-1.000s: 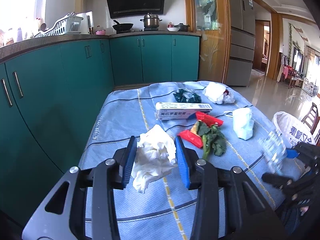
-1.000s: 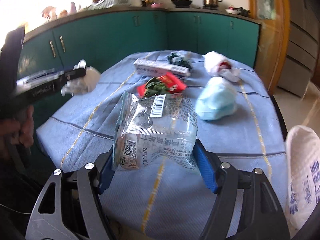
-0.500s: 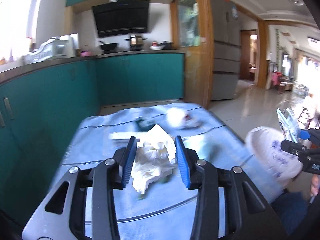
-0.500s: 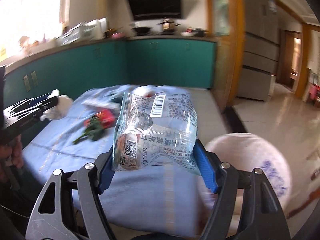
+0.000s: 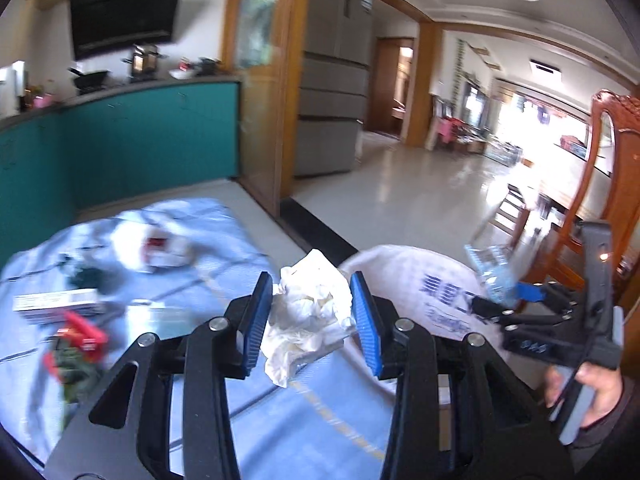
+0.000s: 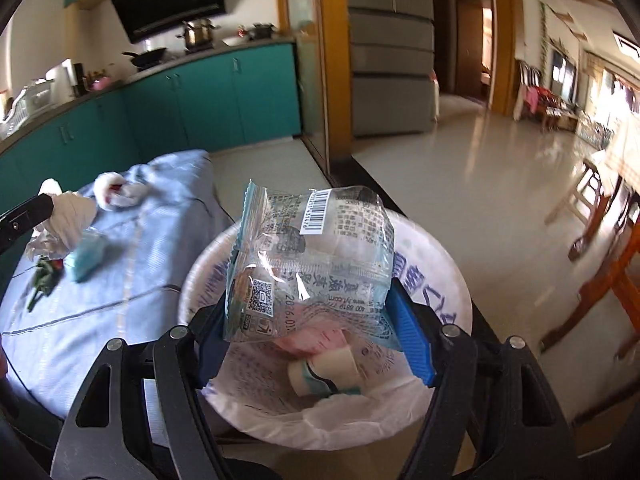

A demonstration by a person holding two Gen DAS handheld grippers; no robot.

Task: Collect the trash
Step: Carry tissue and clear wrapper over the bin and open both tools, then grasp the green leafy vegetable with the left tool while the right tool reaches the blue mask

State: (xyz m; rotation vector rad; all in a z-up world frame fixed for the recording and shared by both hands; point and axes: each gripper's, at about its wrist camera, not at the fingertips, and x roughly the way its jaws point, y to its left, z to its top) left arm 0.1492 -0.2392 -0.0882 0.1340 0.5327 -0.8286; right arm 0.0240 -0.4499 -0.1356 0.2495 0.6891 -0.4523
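My left gripper (image 5: 311, 304) is shut on a crumpled white tissue (image 5: 310, 312), held over the table edge next to the white trash bag (image 5: 432, 292). My right gripper (image 6: 316, 320) is shut on a clear plastic snack wrapper (image 6: 310, 256) and holds it right above the open trash bag (image 6: 432, 280), which has a paper cup (image 6: 324, 372) and pink scrap inside. The right gripper with the wrapper (image 5: 490, 268) also shows in the left wrist view. The tissue (image 6: 66, 212) also shows in the right wrist view.
The blue tablecloth (image 5: 192, 360) bears a long white box (image 5: 56, 302), red wrapper with greens (image 5: 76, 344), a white bag with red (image 5: 152, 248) and dark green scrap (image 5: 90, 278). A light blue bag (image 6: 86, 256) lies there too. Wooden chairs (image 5: 600, 184) stand at right.
Both grippers swung right from over the table toward the trash bag, each keeping its hold. The wrapper is now above the bag's opening; the tissue is near its rim.
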